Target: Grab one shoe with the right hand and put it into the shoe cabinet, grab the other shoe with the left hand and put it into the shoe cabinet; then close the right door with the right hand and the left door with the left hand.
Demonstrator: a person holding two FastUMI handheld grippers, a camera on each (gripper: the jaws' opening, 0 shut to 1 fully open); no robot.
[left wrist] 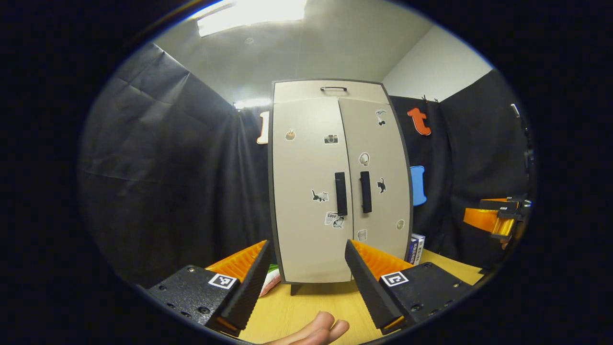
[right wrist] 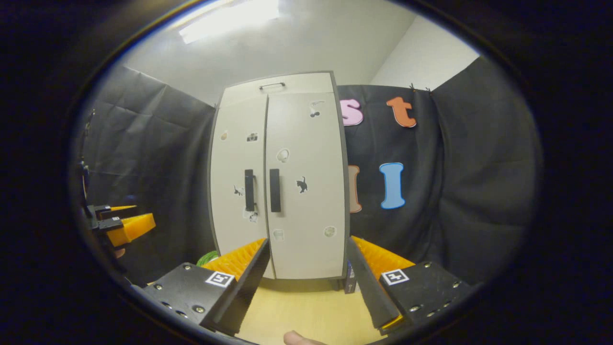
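Note:
The shoe cabinet (left wrist: 335, 182) (right wrist: 282, 182) stands upright on the wooden table, pale grey with stickers, and both its doors are shut. Two dark vertical handles (left wrist: 341, 193) (right wrist: 274, 190) sit side by side at the doors' meeting edge. My left gripper (left wrist: 306, 268) is open in front of the cabinet, nothing between its fingers. My right gripper (right wrist: 306, 268) is open too and holds nothing. The right gripper (left wrist: 495, 218) shows far right in the left gripper view; the left gripper (right wrist: 119, 223) shows far left in the right gripper view. The shoes are hidden.
A small box (left wrist: 416, 248) stands by the cabinet's right foot, and a pink-and-green item (left wrist: 271, 280) lies at its left foot. The wooden table (left wrist: 306, 306) (right wrist: 306, 306) stretches before the cabinet. A person's fingertips (left wrist: 318, 330) rest at the bottom edge.

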